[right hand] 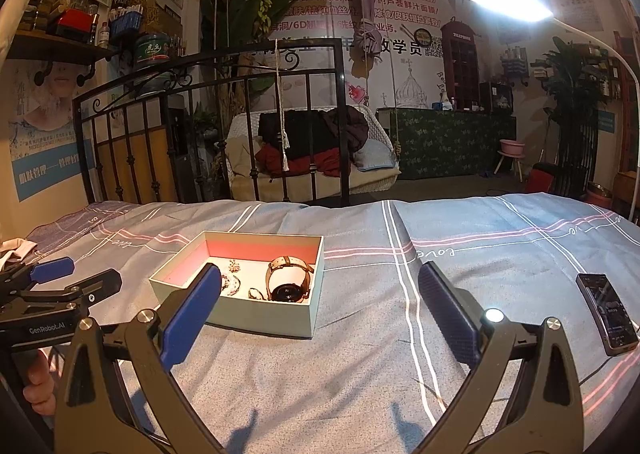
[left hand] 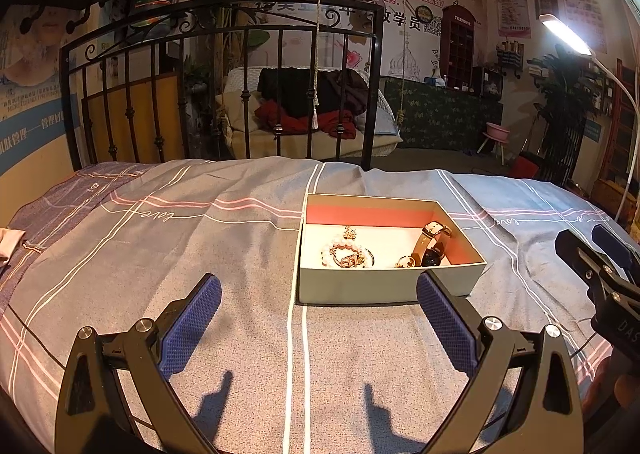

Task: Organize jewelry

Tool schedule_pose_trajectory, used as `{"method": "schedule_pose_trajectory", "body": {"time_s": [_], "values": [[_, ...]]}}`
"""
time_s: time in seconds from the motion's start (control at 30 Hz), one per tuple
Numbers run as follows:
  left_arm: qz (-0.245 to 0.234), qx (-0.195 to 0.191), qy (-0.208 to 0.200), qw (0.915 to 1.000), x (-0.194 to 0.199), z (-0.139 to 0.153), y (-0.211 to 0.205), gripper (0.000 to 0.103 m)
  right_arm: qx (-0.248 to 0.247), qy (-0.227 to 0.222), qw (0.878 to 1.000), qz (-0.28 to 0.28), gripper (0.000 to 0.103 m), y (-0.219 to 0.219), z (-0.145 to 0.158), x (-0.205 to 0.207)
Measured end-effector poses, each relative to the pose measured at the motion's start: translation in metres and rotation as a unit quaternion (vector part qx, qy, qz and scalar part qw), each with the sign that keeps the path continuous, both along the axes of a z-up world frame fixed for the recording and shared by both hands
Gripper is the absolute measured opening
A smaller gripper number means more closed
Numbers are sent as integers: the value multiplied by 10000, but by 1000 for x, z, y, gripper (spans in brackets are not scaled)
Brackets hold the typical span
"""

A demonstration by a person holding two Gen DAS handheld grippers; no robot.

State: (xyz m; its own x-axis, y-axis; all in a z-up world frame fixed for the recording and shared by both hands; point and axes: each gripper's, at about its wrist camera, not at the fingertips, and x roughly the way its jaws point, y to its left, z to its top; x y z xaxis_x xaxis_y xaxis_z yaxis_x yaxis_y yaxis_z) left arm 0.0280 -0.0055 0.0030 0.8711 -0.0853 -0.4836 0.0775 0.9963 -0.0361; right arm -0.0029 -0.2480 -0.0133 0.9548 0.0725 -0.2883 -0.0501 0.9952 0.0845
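Two grippers hover over the bedspread (left hand: 200, 238), both spread wide and holding nothing. The open box (left hand: 384, 286) sits on the bedspread toward its far edge, ahead of the left gripper (left hand: 318, 308) and just beyond its right fingertip; from the right gripper (right hand: 320, 302) it lies ahead and to the left, partly behind the left finger. Inside lie a pearl bracelet (left hand: 346, 252) with gold pieces toward the box's left side and a watch (right hand: 290, 280) toward its right side. A phone (right hand: 608, 312) lies near the bedspread's right edge.
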Motion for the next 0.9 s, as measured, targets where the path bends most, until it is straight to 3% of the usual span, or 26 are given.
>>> {"method": "schedule_pose_trajectory", "body": {"time_s": [0.9], "values": [[-6,87,31,10000,0,1,-1,96,-165,33,9998,111,97,7,-5,-1]]}}
